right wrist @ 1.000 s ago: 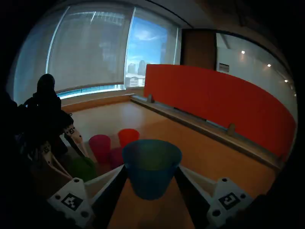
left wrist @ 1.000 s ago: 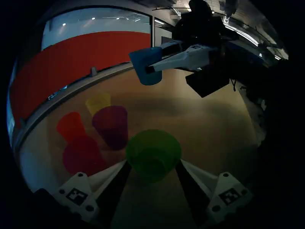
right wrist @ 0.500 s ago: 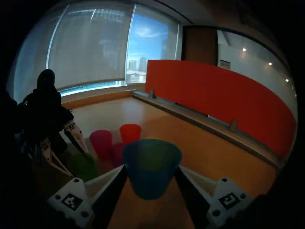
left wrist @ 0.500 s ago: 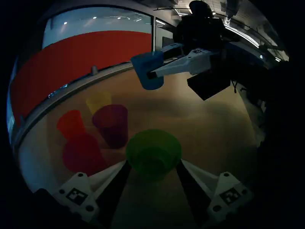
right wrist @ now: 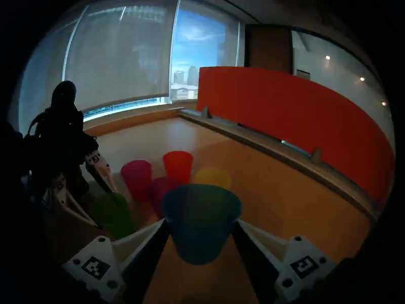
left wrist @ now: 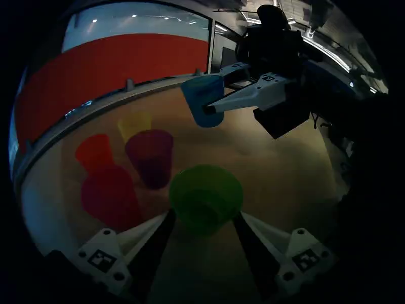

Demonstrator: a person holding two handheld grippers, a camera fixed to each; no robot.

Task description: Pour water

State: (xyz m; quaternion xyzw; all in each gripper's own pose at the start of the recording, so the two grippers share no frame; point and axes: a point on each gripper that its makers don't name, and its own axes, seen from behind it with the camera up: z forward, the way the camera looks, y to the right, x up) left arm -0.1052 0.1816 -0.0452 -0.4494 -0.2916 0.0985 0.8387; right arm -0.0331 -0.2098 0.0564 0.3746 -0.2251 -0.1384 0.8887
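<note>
Table [left wrist: 283, 167]: brown wood, with a long red wall [right wrist: 304, 116] at the far side.
Left gripper [left wrist: 203, 215]: my two fingers squeeze the green cup [left wrist: 205, 195] from both sides, low down near the table.
Right gripper [right wrist: 200, 226]: closed tight on the blue cup [right wrist: 201, 207], which is up in the air, nearly straight up and well apart from the green cup.
Water: I cannot see if any is inside the blue cup.
Other cups: a purple cup [left wrist: 150, 154], a red cup [left wrist: 93, 149], a yellow cup [left wrist: 134, 123] and a dark pink cup [left wrist: 109, 195] stand in a bunch just beside the green cup.
Step now: I think the blue cup must come over the green cup next.
How to do it well: put the blue rim right above the green cup's mouth, hold the green cup steady and straight, then tip slowly so nothing splashes on the other cups.
</note>
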